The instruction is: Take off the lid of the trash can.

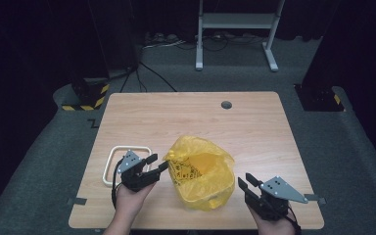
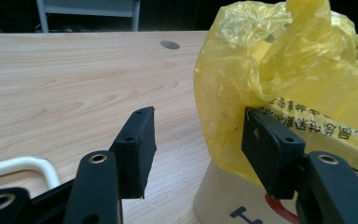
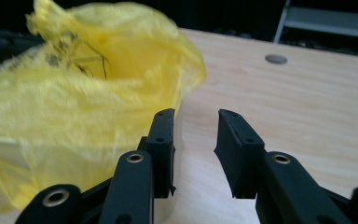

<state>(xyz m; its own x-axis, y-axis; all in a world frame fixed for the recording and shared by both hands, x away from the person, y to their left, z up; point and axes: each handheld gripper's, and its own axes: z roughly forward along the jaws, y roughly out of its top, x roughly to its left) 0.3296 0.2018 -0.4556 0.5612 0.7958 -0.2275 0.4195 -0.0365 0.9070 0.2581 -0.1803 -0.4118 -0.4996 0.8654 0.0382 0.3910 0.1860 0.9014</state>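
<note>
Two grippers flank yellow bag (image 1: 201, 172) mid-table | left gripper (image 1: 155, 165) jaws apart, one pad brushing bag's plastic, nothing pinched | right gripper (image 1: 245, 183) parted narrowly, empty, just beside bag

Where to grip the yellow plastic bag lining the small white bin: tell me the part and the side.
Take the yellow plastic bag by its loose, crumpled upper rim, which stands up above the small white bin. Come from the bag's left with the left gripper, whose open jaws already sit beside that edge; thin film should pinch easily.

A yellow bag (image 1: 203, 171) with black print, a white ring (image 1: 111, 164), a light wood-grain table (image 1: 176, 112).
</note>
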